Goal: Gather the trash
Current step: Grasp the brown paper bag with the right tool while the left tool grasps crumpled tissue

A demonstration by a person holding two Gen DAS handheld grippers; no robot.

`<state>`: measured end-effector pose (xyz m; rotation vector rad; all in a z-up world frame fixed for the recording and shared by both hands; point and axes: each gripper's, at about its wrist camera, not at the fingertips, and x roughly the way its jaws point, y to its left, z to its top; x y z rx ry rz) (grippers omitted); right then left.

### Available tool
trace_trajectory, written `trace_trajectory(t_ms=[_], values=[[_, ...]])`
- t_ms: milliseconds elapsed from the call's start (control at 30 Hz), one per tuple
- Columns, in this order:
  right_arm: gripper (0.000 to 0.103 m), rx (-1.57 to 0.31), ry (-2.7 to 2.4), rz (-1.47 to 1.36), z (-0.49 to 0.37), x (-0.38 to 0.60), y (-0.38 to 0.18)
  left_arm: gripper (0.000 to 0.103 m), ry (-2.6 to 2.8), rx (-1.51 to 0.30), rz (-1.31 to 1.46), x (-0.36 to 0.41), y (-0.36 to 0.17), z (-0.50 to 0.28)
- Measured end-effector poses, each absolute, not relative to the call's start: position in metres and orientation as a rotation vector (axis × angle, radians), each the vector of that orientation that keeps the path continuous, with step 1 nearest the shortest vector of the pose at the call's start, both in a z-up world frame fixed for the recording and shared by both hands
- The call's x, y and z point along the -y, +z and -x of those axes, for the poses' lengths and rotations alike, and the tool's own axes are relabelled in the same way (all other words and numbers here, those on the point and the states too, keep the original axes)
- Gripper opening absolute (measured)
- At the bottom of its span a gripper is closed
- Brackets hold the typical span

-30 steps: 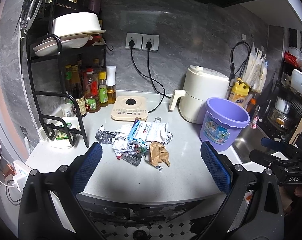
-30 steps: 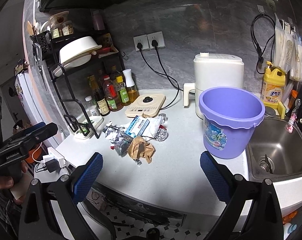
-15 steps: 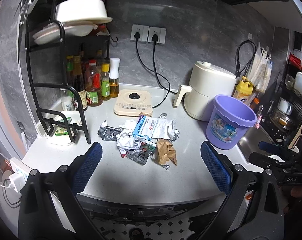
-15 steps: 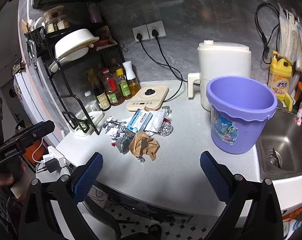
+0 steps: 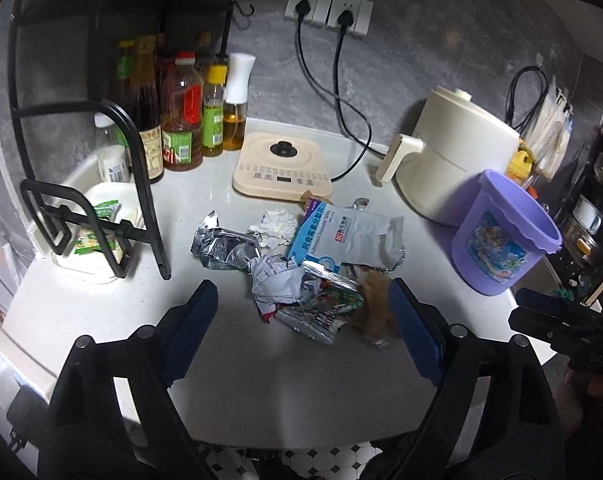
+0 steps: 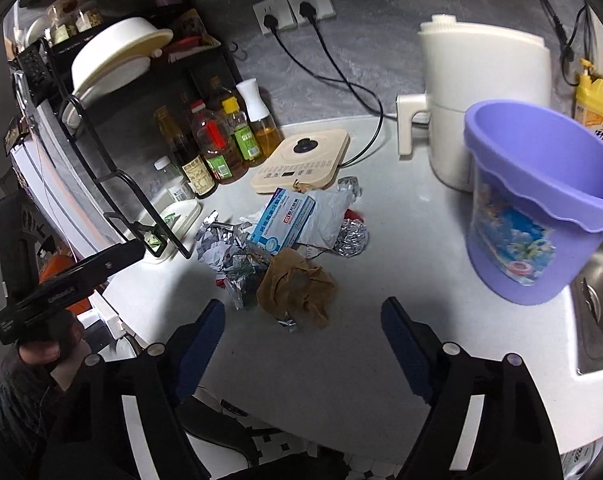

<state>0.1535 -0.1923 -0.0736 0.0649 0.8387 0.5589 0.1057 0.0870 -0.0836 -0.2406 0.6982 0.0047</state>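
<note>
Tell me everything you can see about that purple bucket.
The purple bucket looks like plastic, with a wavy band under its rim and a colourful picture label on its side. It stands upright and open on the white counter, in front of the cream appliance and beside the sink. Nothing shows inside it, and neither tongs touch it.

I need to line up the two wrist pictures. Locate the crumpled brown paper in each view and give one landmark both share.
Left wrist: the crumpled brown paper lies at the near right edge of the trash pile, just inside the left gripper's right finger.
Right wrist: the brown paper is the nearest piece of the pile, left of centre.
Shared landmark: the purple bucket, standing right of the pile in both.
</note>
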Motion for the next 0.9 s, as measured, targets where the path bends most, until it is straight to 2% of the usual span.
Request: trace_trajectory(t_ms=[233,367,500,533,567,633,667,700,867,900], values=[[0.072,-0.916,0.572,-0.061,-0.19,0.16,-0.099,0.071,-0.041,-0.775,0.269,-0.104,-0.118,-0.153],[0.072,-0.964,0.567,-0.05,-0.21,0.142,-0.117,0.06,-0.063,-0.818,0.25,-0.109,-0.135,-0.175],[0.072,-1.006,0.554,-0.026,-0.226,0.127,-0.133,0.054,-0.084,-0.873,0.288,-0.12,-0.151,-0.193],[0.075,-1.017,0.548,-0.018,-0.231,0.123,-0.138,0.052,-0.089,-0.887,0.291,-0.122,-0.154,-0.197],[0.077,-1.025,0.541,-0.012,-0.234,0.121,-0.141,0.048,-0.098,-0.9,0.293,-0.123,-0.158,-0.2],[0.088,-1.043,0.513,0.004,-0.242,0.116,-0.149,0.039,-0.122,-0.917,0.298,-0.124,-0.162,-0.203],[0.089,-1.05,0.494,0.016,-0.246,0.114,-0.153,0.028,-0.13,-0.924,0.294,-0.125,-0.163,-0.205],[0.089,-1.056,0.486,0.022,-0.249,0.112,-0.156,0.024,-0.134,-0.93,0.292,-0.125,-0.163,-0.206],[0.088,-1.108,0.475,0.051,-0.26,0.105,-0.171,0.02,-0.147,-0.886,0.278,-0.127,-0.146,-0.206],[0.084,-1.117,0.484,0.05,-0.261,0.104,-0.174,0.02,-0.15,-0.877,0.282,-0.129,-0.142,-0.205]])
